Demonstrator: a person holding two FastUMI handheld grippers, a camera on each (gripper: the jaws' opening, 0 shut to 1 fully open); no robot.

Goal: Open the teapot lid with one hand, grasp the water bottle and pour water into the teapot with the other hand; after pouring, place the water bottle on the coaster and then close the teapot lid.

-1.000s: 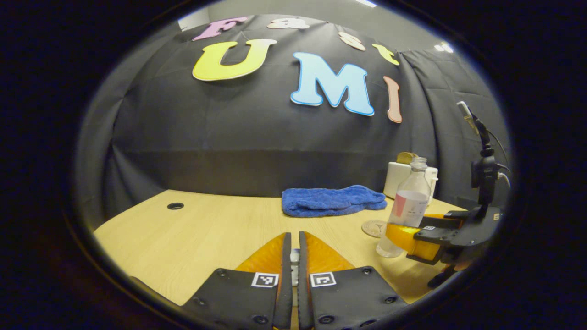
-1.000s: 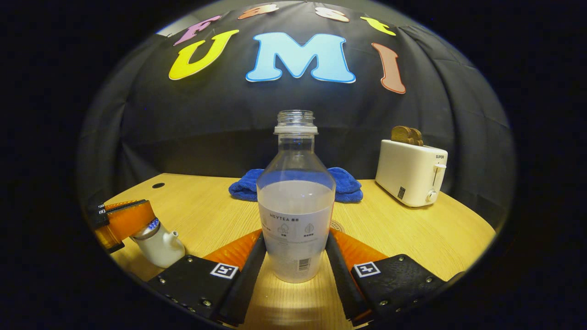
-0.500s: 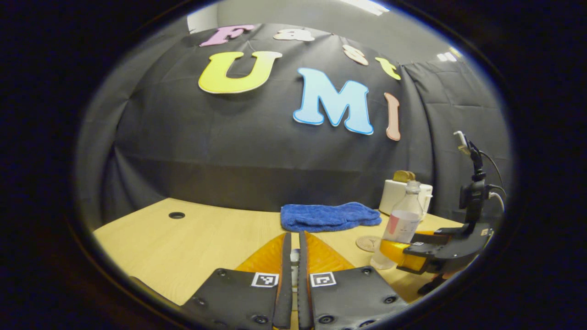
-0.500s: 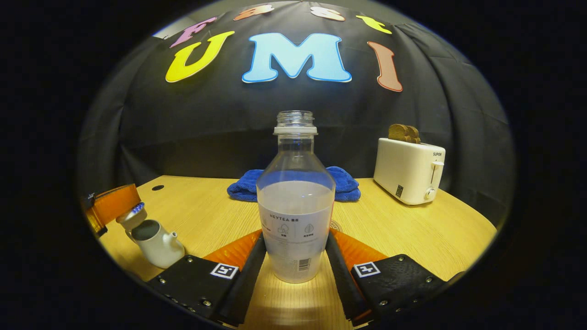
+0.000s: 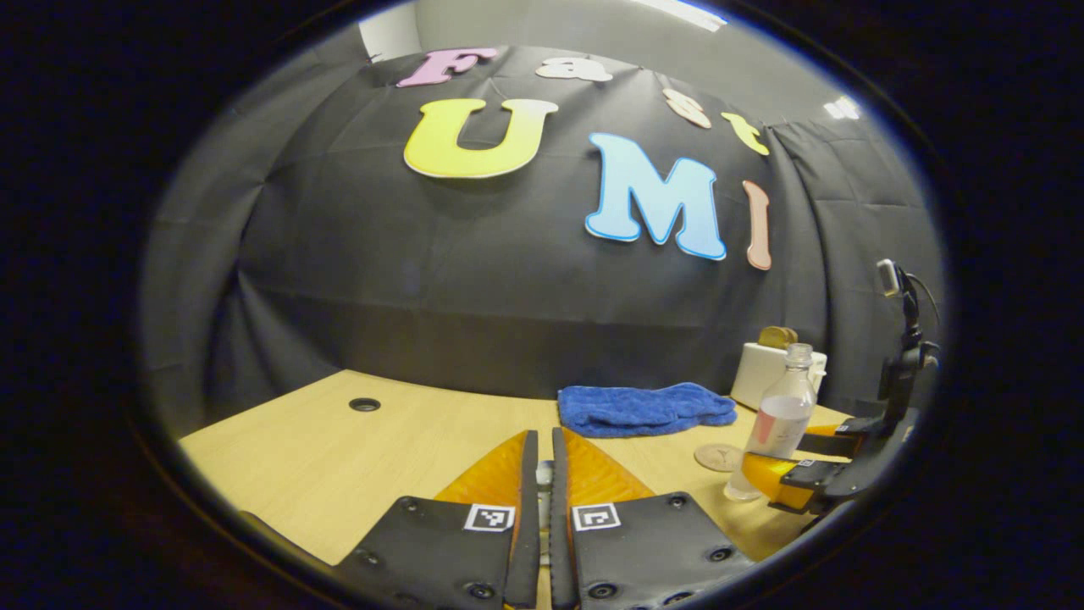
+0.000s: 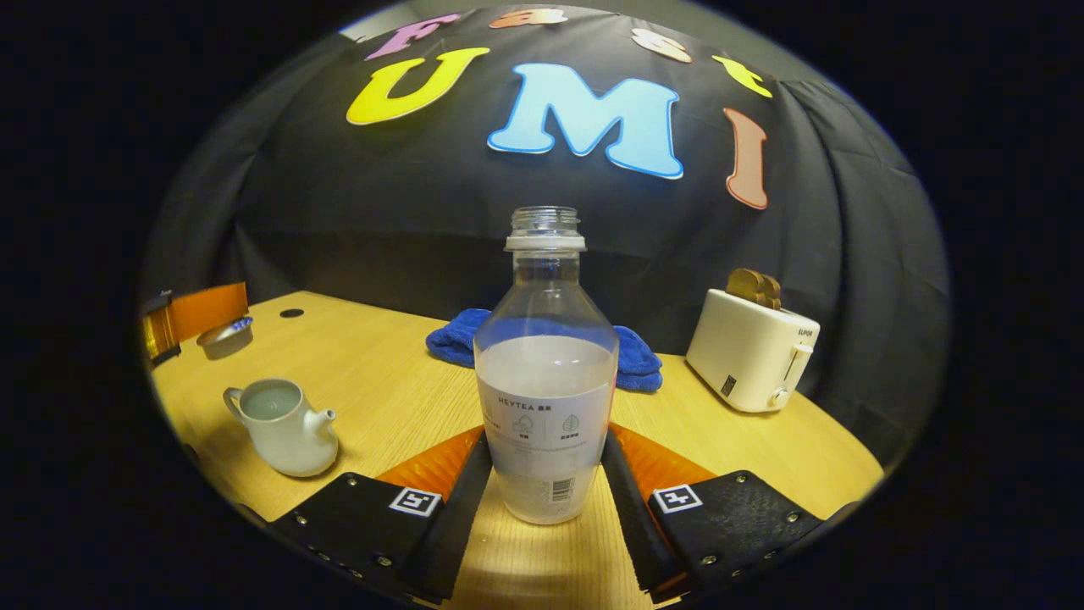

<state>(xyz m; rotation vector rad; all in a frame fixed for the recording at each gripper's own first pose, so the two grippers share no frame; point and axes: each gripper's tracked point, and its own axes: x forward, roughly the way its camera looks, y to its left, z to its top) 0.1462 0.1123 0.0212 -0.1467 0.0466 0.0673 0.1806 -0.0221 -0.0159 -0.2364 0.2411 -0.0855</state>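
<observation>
- My right tool (image 6: 546, 500) is clamped low on the water bottle (image 6: 546, 381): half full, thin-walled, slippery; a grip at the label is best.
- My left tool (image 5: 539, 508), closed on the lid (image 6: 225, 337), has risen since a second ago.
- Teapot (image 6: 284, 424) stands open on the bench (image 6: 389, 381).

Right gripper view: the water bottle (image 6: 546, 373) stands dead centre on the worktop (image 6: 745, 440), between the right claw (image 6: 544, 491) fingers. Teapot (image 6: 284, 428) sits at nine o'clock of it, lid (image 6: 225, 337) up beyond at ten in the left claw (image 6: 182, 318). Towel (image 6: 631, 356) lies directly behind the bottle, toaster (image 6: 749, 347) out at two o'clock, bread in its slots.
</observation>
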